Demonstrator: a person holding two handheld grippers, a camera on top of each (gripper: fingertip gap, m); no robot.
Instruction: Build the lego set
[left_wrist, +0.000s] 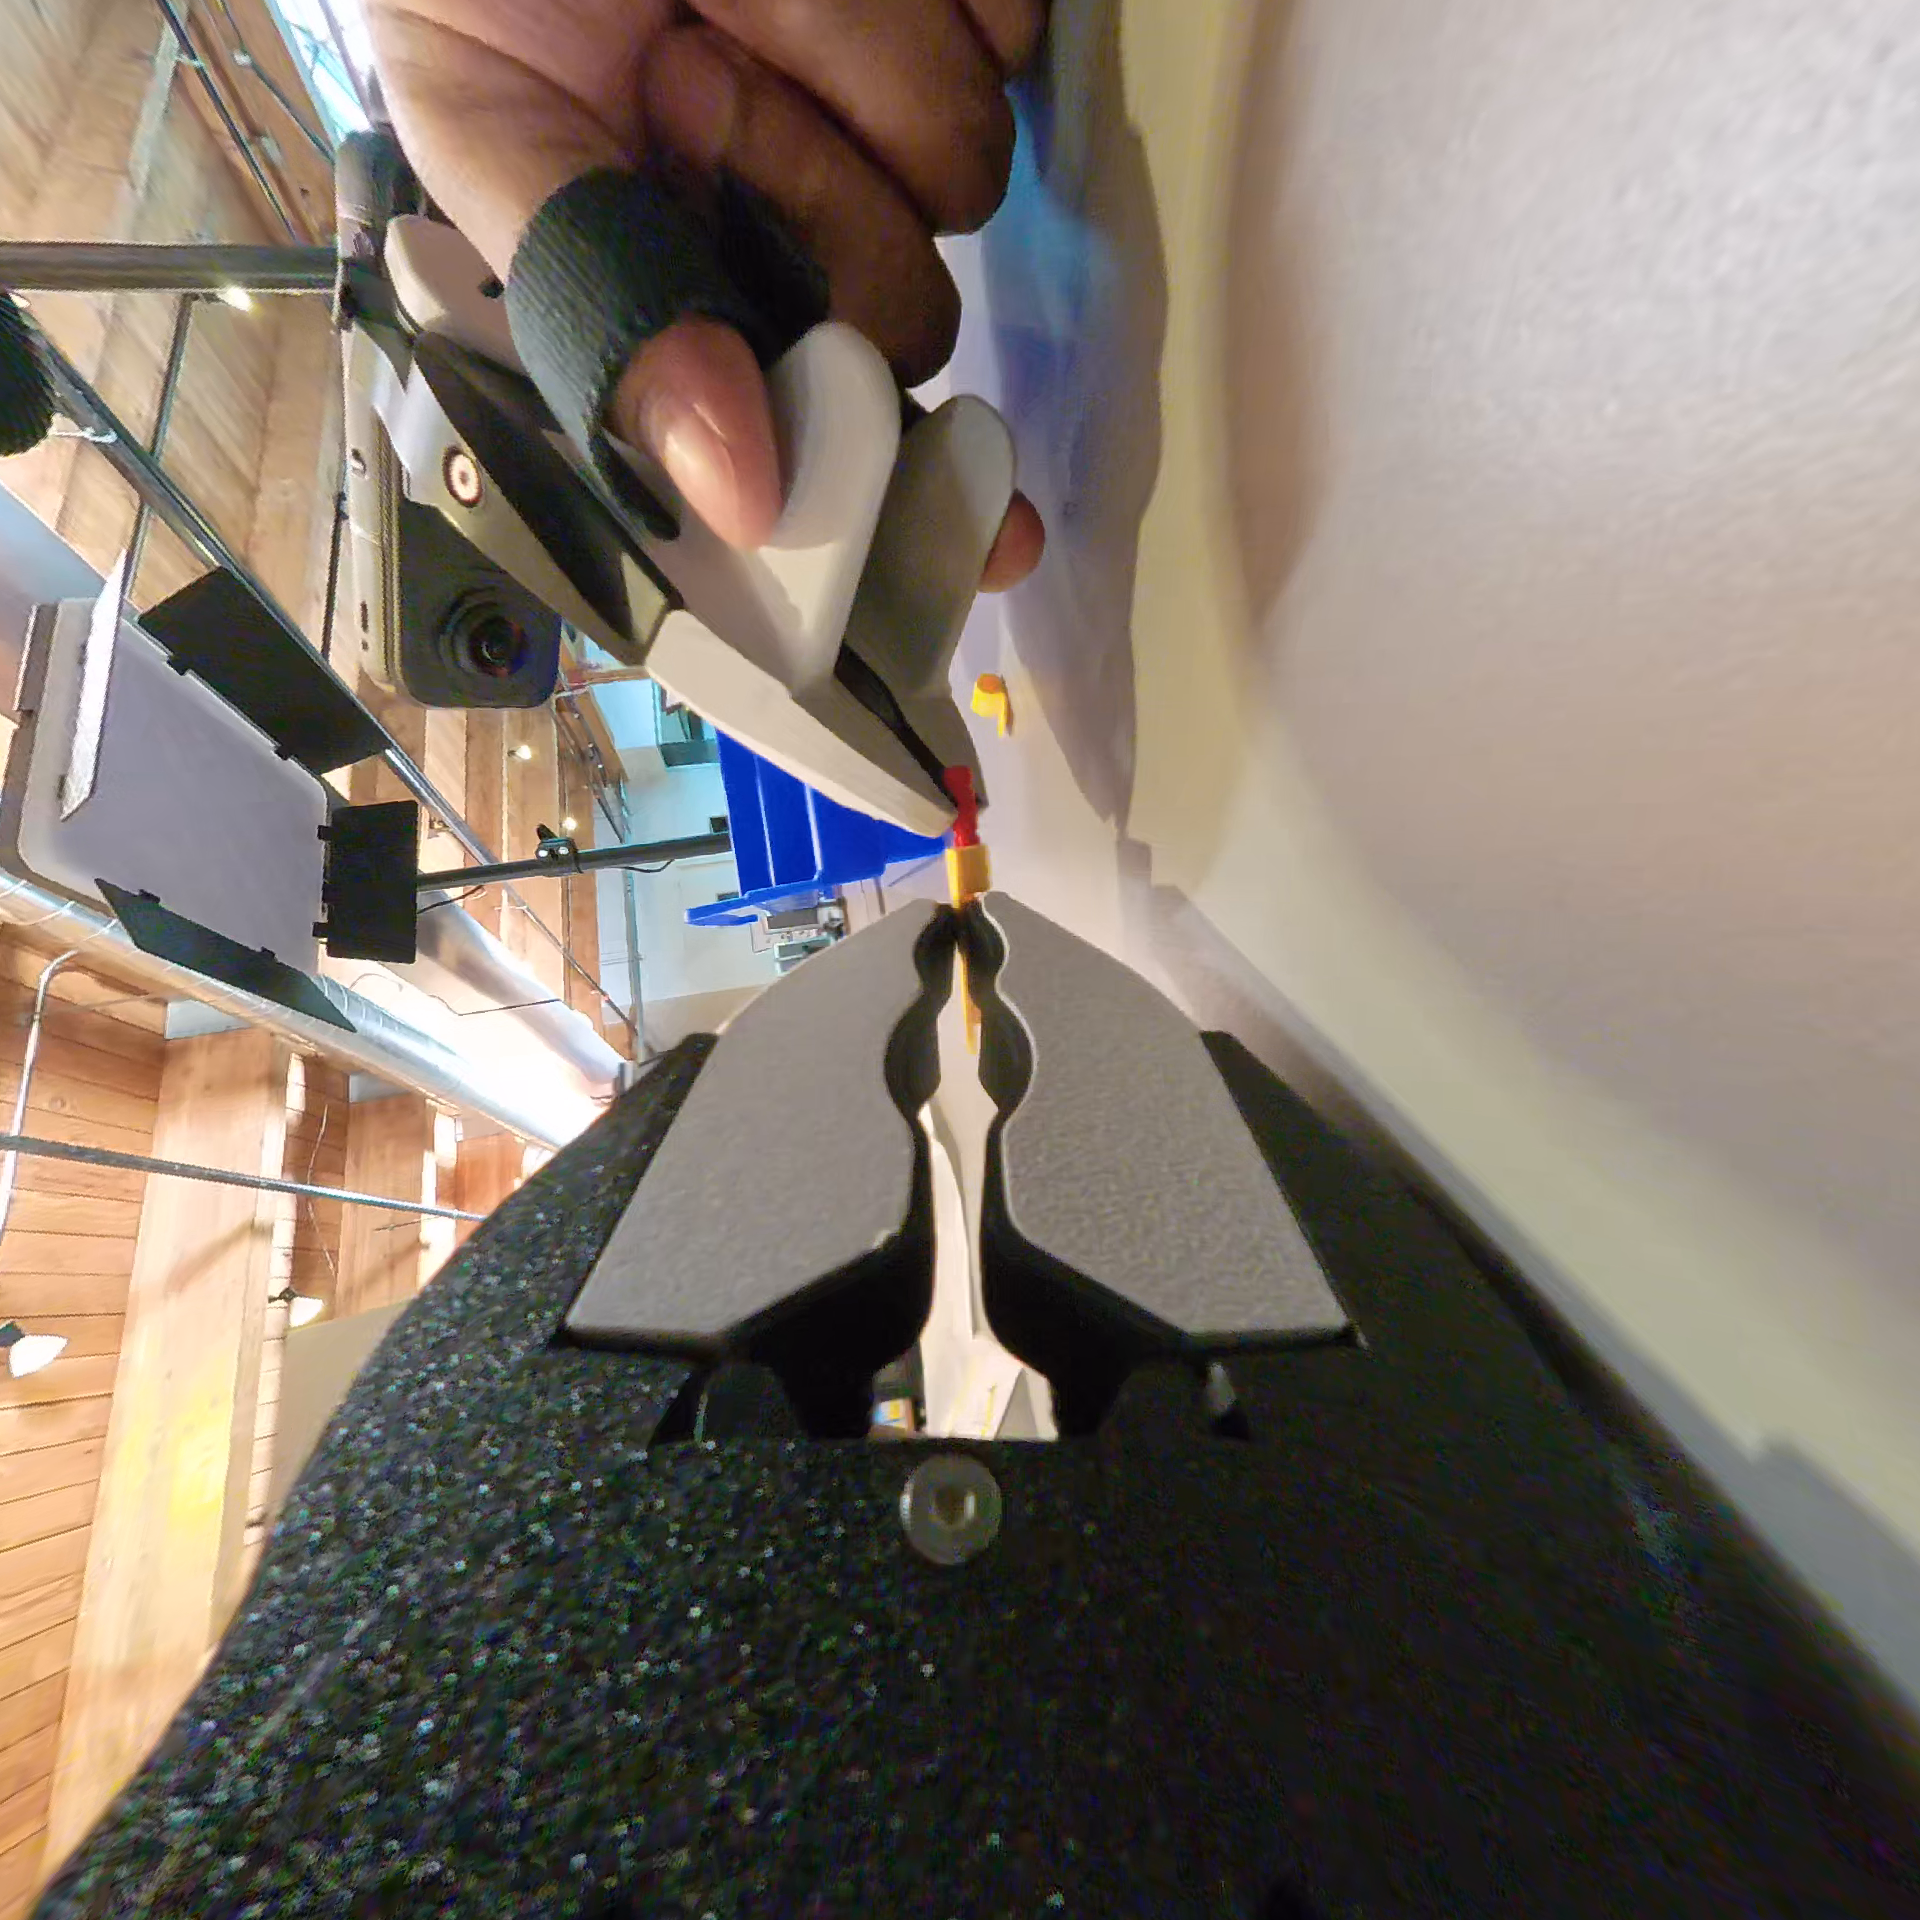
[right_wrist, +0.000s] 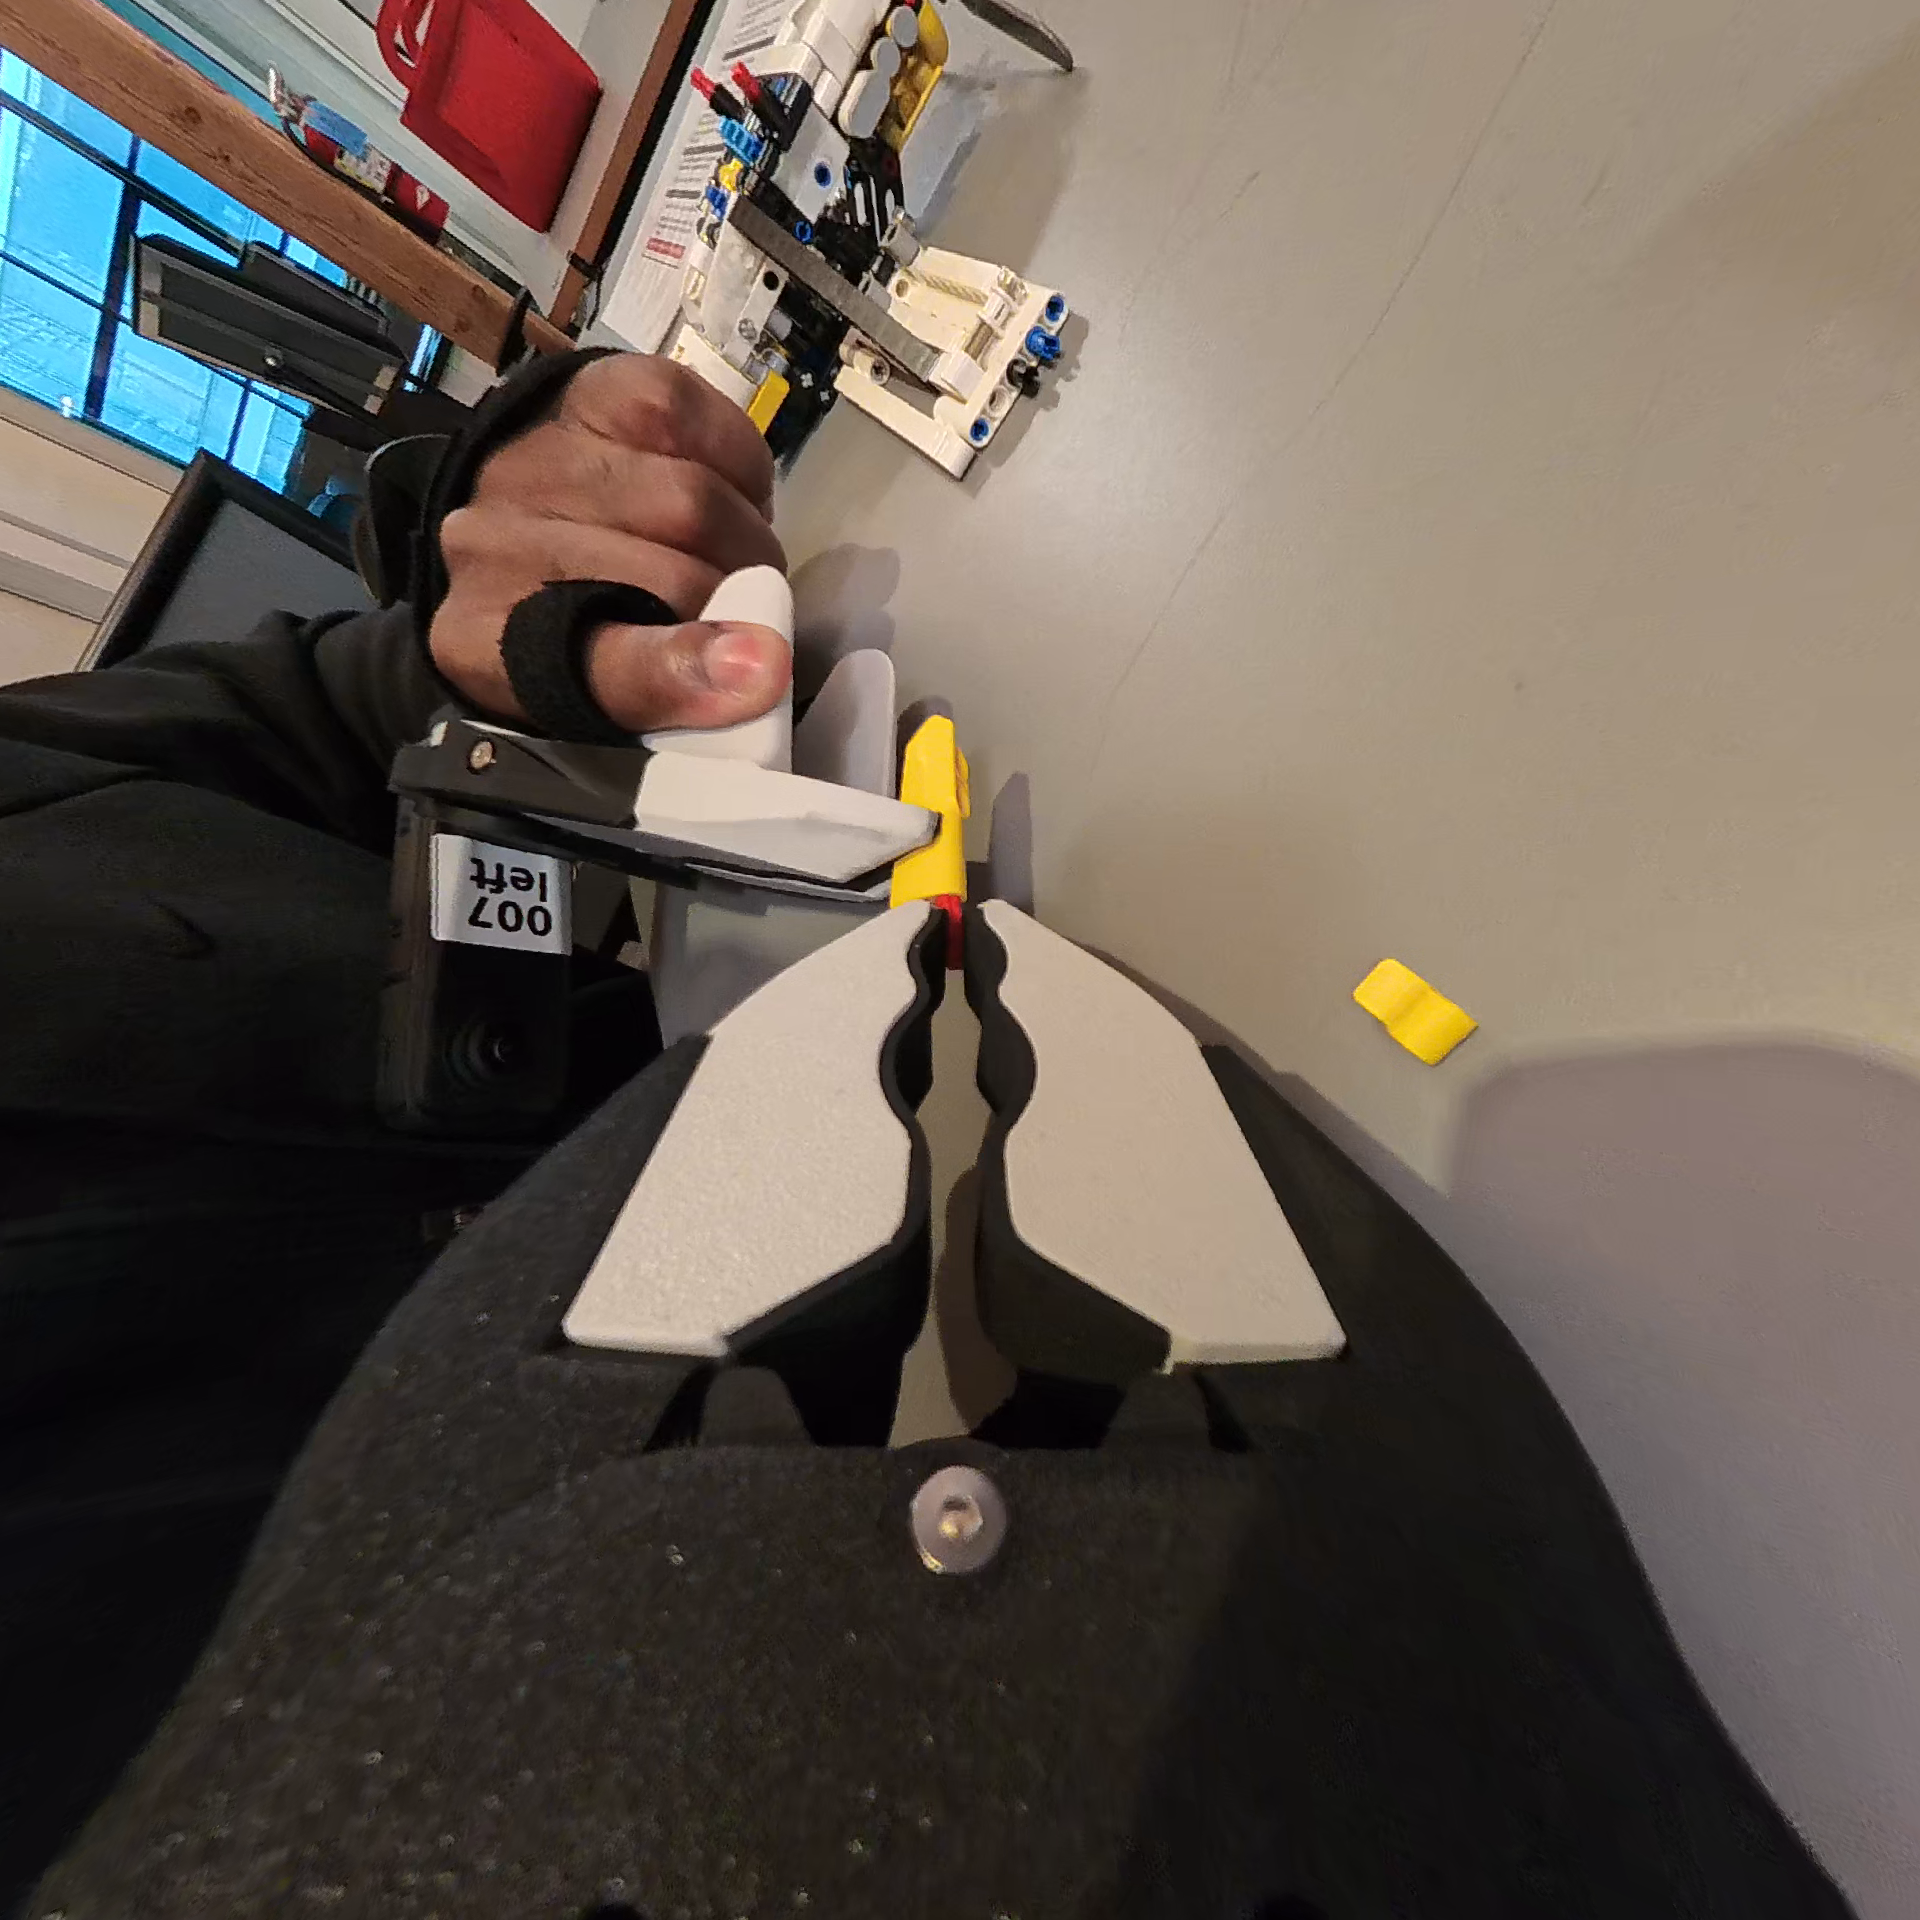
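Observation:
My left gripper (left_wrist: 961, 920) is shut on a small yellow brick piece (left_wrist: 971, 868); a thin part of the piece runs back between the pads. In the right wrist view the same gripper (right_wrist: 920, 831) comes in from the left, clamped on the yellow piece (right_wrist: 930, 810). My right gripper (right_wrist: 951, 920) is shut on a short red pin (right_wrist: 945, 935). In the left wrist view the right gripper (left_wrist: 951, 810) reaches in from the upper left with the red pin (left_wrist: 962, 800). The pin's end meets the end of the yellow piece, just above the pale table (right_wrist: 1455, 520).
A second, loose yellow piece (right_wrist: 1415, 1010) lies on the table to the right; it also shows in the left wrist view (left_wrist: 992, 698). A white, grey and black brick assembly (right_wrist: 862, 260) stands at the back. A blue bin (left_wrist: 800, 821) is farther off. Only a small space, under 4 cm, lies between the two pairs of fingers.

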